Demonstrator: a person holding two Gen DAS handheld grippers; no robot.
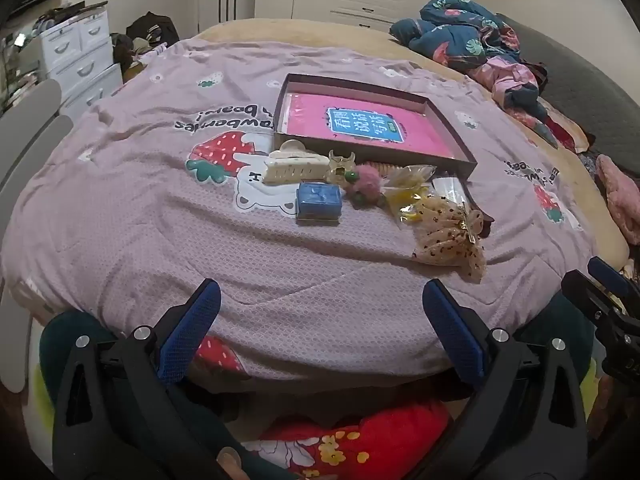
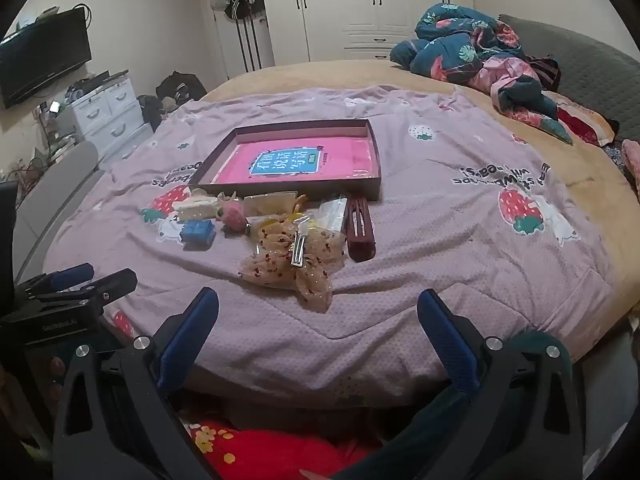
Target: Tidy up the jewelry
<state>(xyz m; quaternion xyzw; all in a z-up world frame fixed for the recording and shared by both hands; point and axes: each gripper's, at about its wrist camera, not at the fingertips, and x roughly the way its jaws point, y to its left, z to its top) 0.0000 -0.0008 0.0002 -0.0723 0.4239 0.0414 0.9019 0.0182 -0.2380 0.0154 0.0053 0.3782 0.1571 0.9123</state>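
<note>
1. Left wrist view: the left tool (image 1: pixel 320 320) is hanging over the near edge of the bed's lilac quilt (image 1: pixel 160 208), its blue fingers (image 1: pixel 192 332) spread wide and holding nothing.
2. Ahead of it, well apart, the hair accessories are lying in a cluster: a cream claw clip (image 1: pixel 294 168), a blue box (image 1: pixel 319 200) and a spotted bow (image 1: pixel 452 236).
3. Beyond them, a shallow tray (image 1: pixel 466 152) is holding a pink book (image 1: pixel 360 124).
4. The right tool (image 1: pixel 612 300) is showing at the right edge.
5. Right wrist view: the right tool (image 2: pixel 318 334) is standing wide and empty.
6. The spotted bow (image 2: pixel 296 264) is lying nearest ahead, a maroon clip (image 2: pixel 360 232) just right of it, the tray (image 2: pixel 376 152) behind.
</note>
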